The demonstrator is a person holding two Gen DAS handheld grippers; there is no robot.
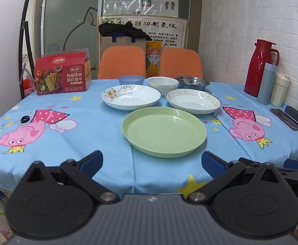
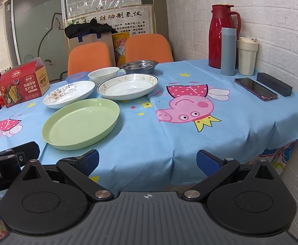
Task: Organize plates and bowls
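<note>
Plates sit mid-table; green plate (image 1: 164, 131) nearest the edge, left tool (image 1: 152, 162) spread before it.

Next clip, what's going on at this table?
Nothing is being handled yet. Both the left hand-held gripper and the right hand-held gripper are open and empty at the near table edge. On the blue tablecloth lie a green plate, a floral plate, a gold-rimmed plate, and behind them a blue bowl, a white bowl and a metal bowl, all unstacked.
</note>
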